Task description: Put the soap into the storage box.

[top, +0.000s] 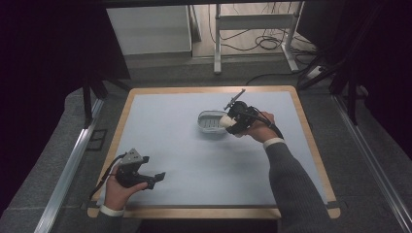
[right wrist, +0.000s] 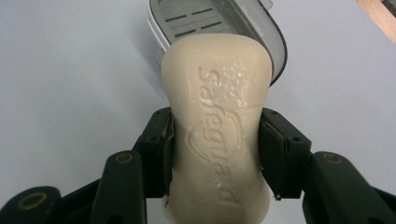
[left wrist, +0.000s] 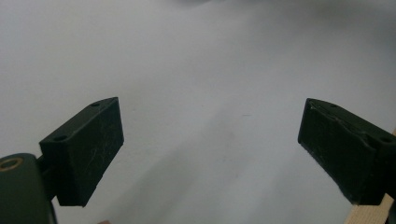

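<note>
Item: cream bar of soap (right wrist: 217, 135), lettering embossed on its upper face, clamped at its narrow waist between both pads of the right gripper (right wrist: 215, 151), one pad pressing on each long side. Position: held above the table, far end of the bar over the near rim of the soap dish (right wrist: 261, 35); in the high view the soap (top: 227, 121) shows at the right edge of the dish (top: 210, 121), right of the table's centre. Item: soap dish, pale grey, oval, slotted floor, resting on the light blue mat (top: 194, 160). Item: left gripper (top: 158, 177), held in the left hand (top: 119, 191) at the near left of the table, jaws wide apart with nothing between them, bare mat beneath. Item: table (top: 209, 212), wooden edge showing around the mat.
</note>
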Motion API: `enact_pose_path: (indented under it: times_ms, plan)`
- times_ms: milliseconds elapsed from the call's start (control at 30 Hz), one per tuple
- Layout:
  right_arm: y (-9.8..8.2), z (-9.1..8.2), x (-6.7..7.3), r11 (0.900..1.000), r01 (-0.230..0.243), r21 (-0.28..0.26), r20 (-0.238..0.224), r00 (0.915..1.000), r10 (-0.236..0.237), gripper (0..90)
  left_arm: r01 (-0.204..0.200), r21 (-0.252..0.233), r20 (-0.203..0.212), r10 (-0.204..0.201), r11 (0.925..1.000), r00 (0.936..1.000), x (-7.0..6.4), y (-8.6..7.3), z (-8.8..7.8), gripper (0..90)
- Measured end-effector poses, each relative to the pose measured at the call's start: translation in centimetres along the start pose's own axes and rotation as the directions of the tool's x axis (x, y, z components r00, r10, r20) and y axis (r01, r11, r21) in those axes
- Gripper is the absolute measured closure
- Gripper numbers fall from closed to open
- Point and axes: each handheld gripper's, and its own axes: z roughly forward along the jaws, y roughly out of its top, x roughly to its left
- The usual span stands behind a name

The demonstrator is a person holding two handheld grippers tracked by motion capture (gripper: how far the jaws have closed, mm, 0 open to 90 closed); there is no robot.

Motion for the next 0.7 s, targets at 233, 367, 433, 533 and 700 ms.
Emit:
enact_pose_path:
  times_ms: [233, 367, 433, 533, 700]
  plan:
    - [0.9, 0.5, -0.6, 1.000, 0.003, 0.004, -0.001, 1.0000, -0.003, 49.5, 0.005, 0.000, 0.005, -0.005, 1.0000, 1.0000, 0.1, -0.1, 0.0, 7.3]
    - [1.5, 1.1, -0.9, 1.000, 0.008, -0.003, -0.014, 0.9999, -0.008, 49.5, 0.006, -0.006, 0.011, -0.006, 1.0000, 0.9999, 0.0, 0.0, -0.1, 7.3]
    - [1.7, 1.5, -0.9, 1.000, 0.012, 0.004, -0.016, 0.9998, -0.012, 49.5, -0.001, -0.004, 0.009, 0.001, 1.0000, 1.0000, -0.1, 0.1, -0.2, 7.3]
    - [1.9, 1.7, -1.1, 1.000, 0.012, 0.004, -0.017, 0.9998, -0.011, 49.5, -0.003, -0.004, 0.011, 0.003, 1.0000, 0.9999, -0.2, 0.1, -0.1, 7.3]
    - [2.3, 2.1, -1.2, 1.000, 0.012, 0.010, -0.020, 0.9997, -0.012, 49.5, -0.008, 0.003, 0.010, 0.008, 1.0000, 0.9999, -0.2, 0.1, -0.1, 7.3]
